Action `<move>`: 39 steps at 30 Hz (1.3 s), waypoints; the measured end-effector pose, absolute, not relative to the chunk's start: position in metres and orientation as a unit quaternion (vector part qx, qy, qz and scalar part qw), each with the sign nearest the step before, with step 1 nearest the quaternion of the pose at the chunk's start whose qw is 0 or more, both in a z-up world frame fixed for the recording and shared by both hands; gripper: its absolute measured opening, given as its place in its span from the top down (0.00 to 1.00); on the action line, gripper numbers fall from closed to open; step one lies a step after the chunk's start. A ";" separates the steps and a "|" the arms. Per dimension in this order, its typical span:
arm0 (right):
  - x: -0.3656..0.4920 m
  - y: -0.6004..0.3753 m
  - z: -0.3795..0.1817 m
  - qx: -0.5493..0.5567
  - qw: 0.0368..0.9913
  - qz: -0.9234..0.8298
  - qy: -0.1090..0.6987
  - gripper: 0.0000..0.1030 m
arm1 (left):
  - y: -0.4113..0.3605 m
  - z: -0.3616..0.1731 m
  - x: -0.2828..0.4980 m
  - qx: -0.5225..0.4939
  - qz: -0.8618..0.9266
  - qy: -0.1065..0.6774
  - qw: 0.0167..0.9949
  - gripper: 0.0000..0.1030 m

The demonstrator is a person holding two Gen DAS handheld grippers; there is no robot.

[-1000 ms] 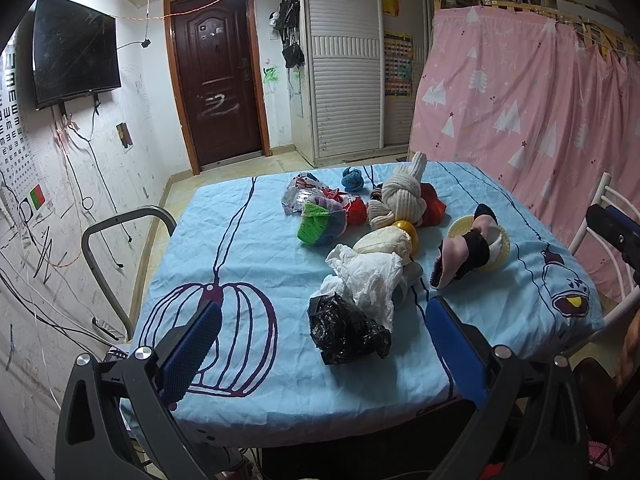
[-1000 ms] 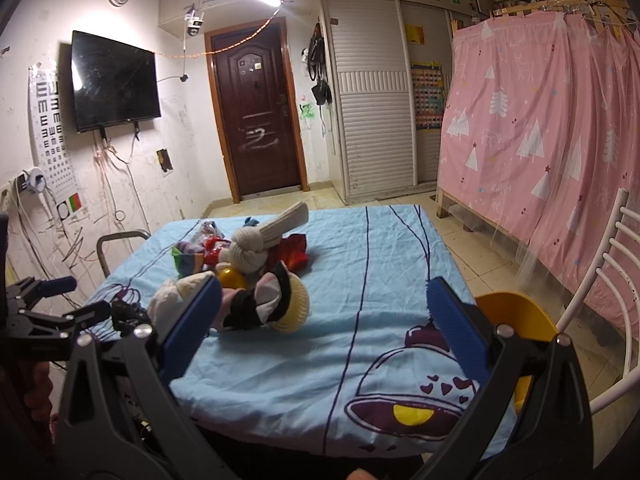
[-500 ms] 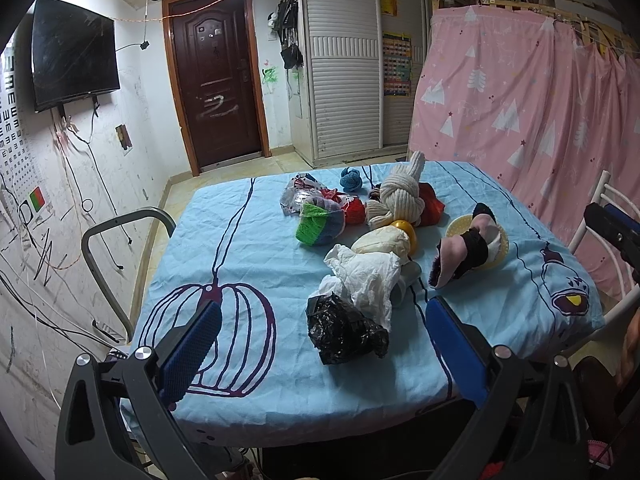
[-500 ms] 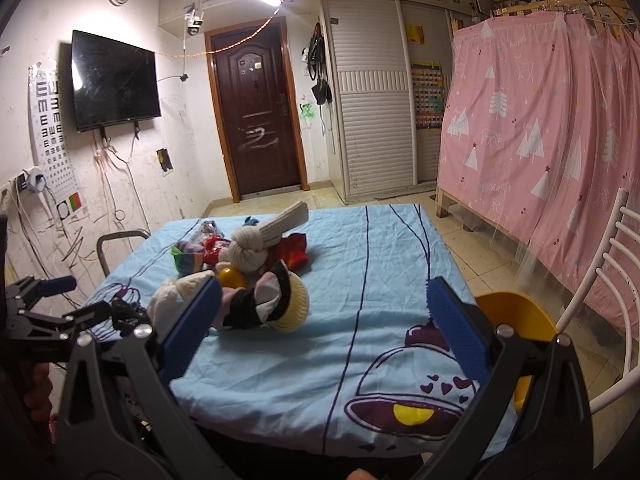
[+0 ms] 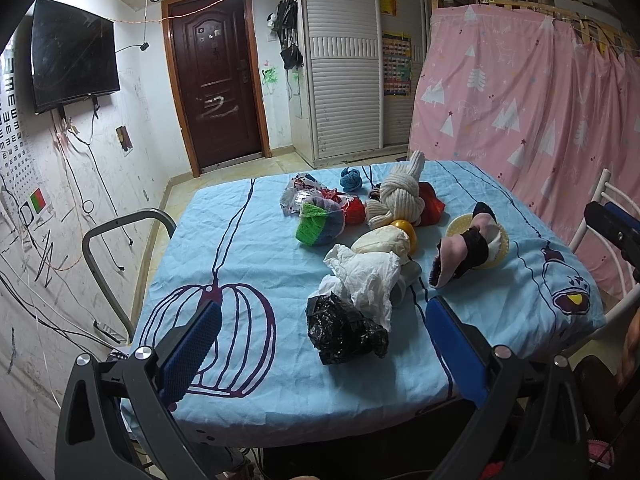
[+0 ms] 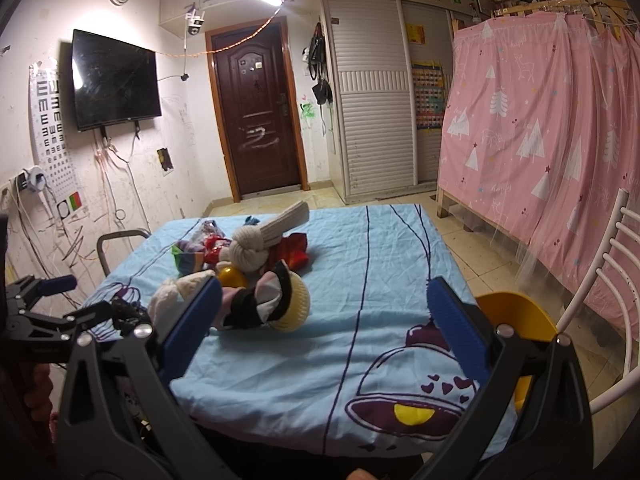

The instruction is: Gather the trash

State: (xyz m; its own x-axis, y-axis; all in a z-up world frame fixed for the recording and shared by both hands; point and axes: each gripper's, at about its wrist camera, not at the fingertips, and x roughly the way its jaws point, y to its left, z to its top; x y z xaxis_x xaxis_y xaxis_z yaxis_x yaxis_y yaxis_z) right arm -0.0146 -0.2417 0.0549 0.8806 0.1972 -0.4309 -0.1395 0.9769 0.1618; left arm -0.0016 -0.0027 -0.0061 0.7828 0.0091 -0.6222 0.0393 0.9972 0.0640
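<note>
From my end the tabletop point(image 5: 224, 240) wears a wrinkly matt blue cloth. The black bag point(image 5: 344, 330) is crinkled glossy plastic, and the white bag point(image 5: 366, 276) just behind it looks like thin crumpled plastic or paper, can't tell which. The knotted cream sock point(image 5: 400, 198) is chunky ribbed knit. The yellow ball point(image 5: 404, 229) is smooth and shiny. My left gripper point(image 5: 320, 354) has ridged blue rubbery pads on matt black frames, same as the right gripper point(image 6: 324, 330).

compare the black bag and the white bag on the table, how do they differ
The black bag is dark, glossy and balled tight; the white bag is pale, matte and looser. The black bag lies nearer the table's front edge, the white bag behind it. Both are crumpled, touching, ungrasped.
</note>
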 end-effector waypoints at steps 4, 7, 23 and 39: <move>-0.015 -0.242 0.055 0.063 0.968 0.087 0.228 0.05 | -0.003 -0.006 -0.002 0.038 -0.008 0.330 0.943 0.09; -0.014 -0.242 0.055 0.063 0.967 0.087 0.229 0.05 | -0.003 -0.006 -0.002 0.039 -0.008 0.329 0.943 0.09; -0.008 -0.236 0.037 0.061 0.962 0.102 0.247 0.05 | 0.009 -0.017 0.012 0.032 0.000 0.346 0.938 0.09; 0.037 -0.203 0.008 0.063 0.932 0.196 0.298 0.05 | -0.001 -0.054 0.045 0.014 -0.075 0.410 0.909 0.49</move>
